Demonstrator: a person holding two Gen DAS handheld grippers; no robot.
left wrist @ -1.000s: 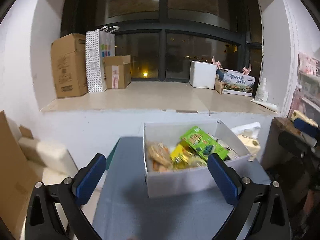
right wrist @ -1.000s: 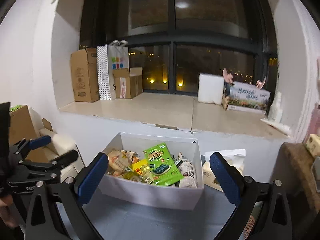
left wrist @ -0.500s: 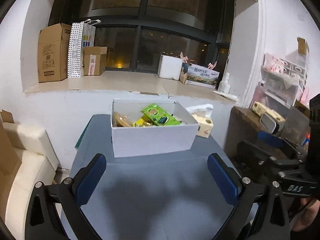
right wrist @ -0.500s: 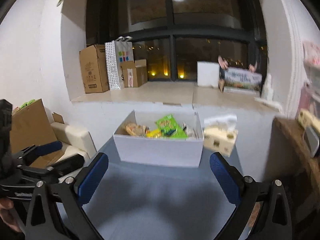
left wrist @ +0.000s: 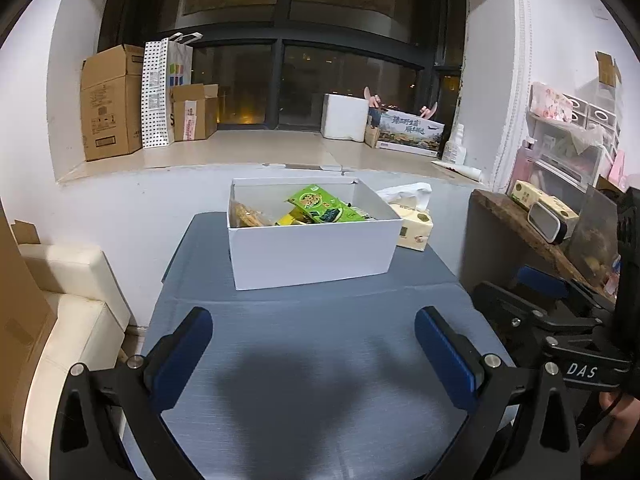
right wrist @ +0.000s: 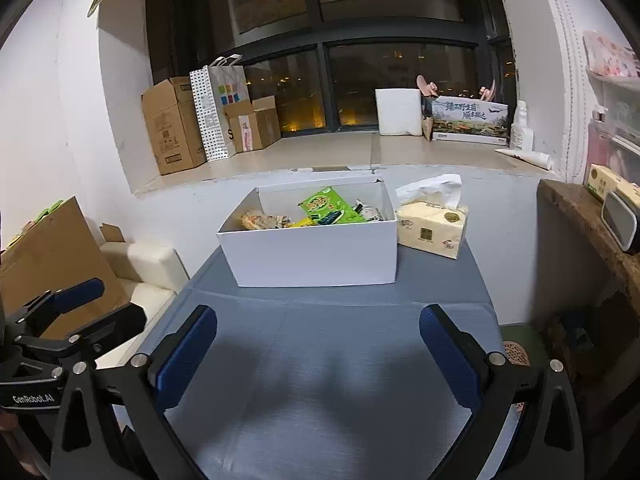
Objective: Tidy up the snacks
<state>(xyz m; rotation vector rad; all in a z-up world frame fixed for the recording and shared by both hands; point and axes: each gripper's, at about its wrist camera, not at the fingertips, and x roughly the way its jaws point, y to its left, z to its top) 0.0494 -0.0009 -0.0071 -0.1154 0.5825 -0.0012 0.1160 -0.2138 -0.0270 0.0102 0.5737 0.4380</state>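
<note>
A white open box stands at the far end of the blue-grey table; it also shows in the right wrist view. Several snack packets lie inside, with a green packet on top, also seen from the right wrist. My left gripper is open and empty, held over the near table well short of the box. My right gripper is open and empty too, at a like distance. Each gripper shows at the edge of the other's view.
A yellow tissue box stands right of the white box. A wooden side shelf with small items is at the right. A cream cushion seat and brown cardboard are at the left. Cardboard boxes stand on the window ledge.
Both grippers have pulled back from the box toward the near end of the table. The box now looks smaller and farther. Both jaws have stayed open and empty.
</note>
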